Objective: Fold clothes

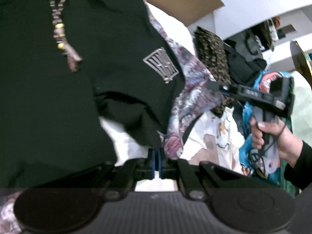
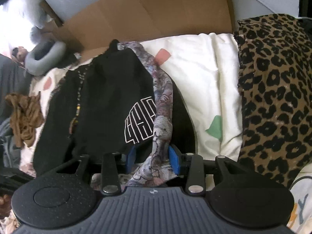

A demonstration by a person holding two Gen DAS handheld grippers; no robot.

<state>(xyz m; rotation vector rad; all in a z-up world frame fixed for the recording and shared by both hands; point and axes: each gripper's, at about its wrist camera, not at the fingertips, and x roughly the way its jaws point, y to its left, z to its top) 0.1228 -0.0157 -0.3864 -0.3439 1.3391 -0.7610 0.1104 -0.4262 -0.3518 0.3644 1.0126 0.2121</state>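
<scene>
Nearest to the left wrist camera, the left gripper [image 1: 156,156] had its blue jaws pressed together on a low edge of the black garment [image 1: 109,44], so this hand carried the cloth. In the right wrist view, the right gripper [image 2: 154,157] had its blue pads apart, and a band of the printed lining [image 2: 162,105] ran down between them without being pressed on either side; the grip there looked released. I judged that the step in hand was the laying down of one fold: the garment was lowered onto the bed and the right side was given free, while the left side was not yet let go. The next move probably called for setting the left edge down flat, opening that gripper, and then taking a new edge or a sleeve to fold over, with care that the lining did not drag along with the open pads. The garment itself was black and thick, with a white outlined logo [image 2: 141,120] on the chest, a beaded cord [image 1: 59,25] hanging on its front, and a grey-pink pictured fabric showing along its edge. It lay partly draped on the white bed sheet [image 2: 204,81] with coloured patches. Further away were a leopard-print cloth [image 2: 273,89] to the right and a cardboard panel [image 2: 148,11] behind the bed.
</scene>
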